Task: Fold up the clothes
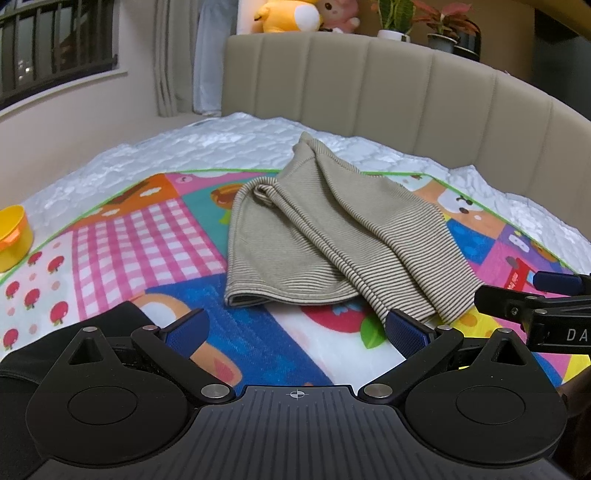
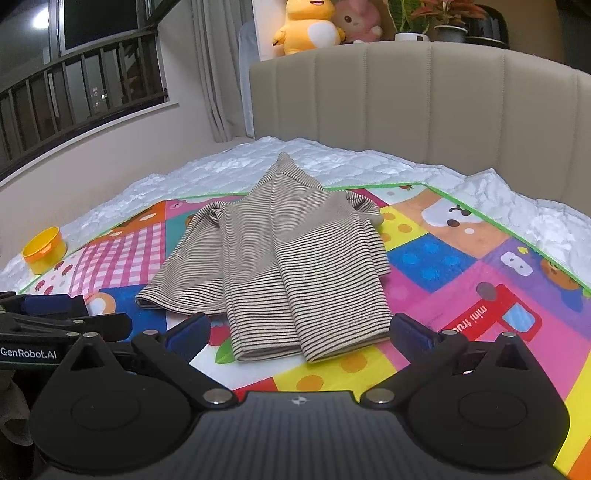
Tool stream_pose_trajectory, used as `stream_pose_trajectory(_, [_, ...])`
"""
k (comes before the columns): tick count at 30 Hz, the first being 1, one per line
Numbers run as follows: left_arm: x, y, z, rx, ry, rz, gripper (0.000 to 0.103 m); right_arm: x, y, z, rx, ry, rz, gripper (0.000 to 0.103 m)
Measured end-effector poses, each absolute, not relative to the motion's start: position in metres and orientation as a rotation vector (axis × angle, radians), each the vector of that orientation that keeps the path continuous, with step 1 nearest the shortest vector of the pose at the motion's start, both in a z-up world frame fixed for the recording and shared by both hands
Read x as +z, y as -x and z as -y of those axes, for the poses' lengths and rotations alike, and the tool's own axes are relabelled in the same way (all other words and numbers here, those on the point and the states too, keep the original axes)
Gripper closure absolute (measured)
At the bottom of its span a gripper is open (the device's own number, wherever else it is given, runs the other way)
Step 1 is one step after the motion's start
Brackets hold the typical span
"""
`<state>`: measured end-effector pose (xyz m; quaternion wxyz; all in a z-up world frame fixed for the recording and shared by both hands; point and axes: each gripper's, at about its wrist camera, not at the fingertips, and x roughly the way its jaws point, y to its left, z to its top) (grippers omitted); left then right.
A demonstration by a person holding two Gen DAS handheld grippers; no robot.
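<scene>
A beige striped garment lies partly folded on a colourful play mat on the bed. It also shows in the right wrist view, with its near hem just beyond my fingers. My left gripper is open and empty, hovering just in front of the garment's near edge. My right gripper is open and empty, with the garment's near end between and just beyond its fingertips. The right gripper also shows at the right edge of the left wrist view.
A yellow container sits at the mat's left edge, also in the right wrist view. A beige padded headboard bounds the far side. Plush toys and potted plants sit above it. A dark cloth lies near left.
</scene>
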<state>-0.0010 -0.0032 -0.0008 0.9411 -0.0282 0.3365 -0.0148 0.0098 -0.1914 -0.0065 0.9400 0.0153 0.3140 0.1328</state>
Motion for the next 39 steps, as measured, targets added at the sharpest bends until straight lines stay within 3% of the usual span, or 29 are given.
stream_pose_trajectory(39, [-0.0017, 0.0004, 0.005, -0.029, 0.061, -0.701, 0.0, -0.0065, -0.01, 0.1936, 0.272, -0.039, -0.649, 0.0])
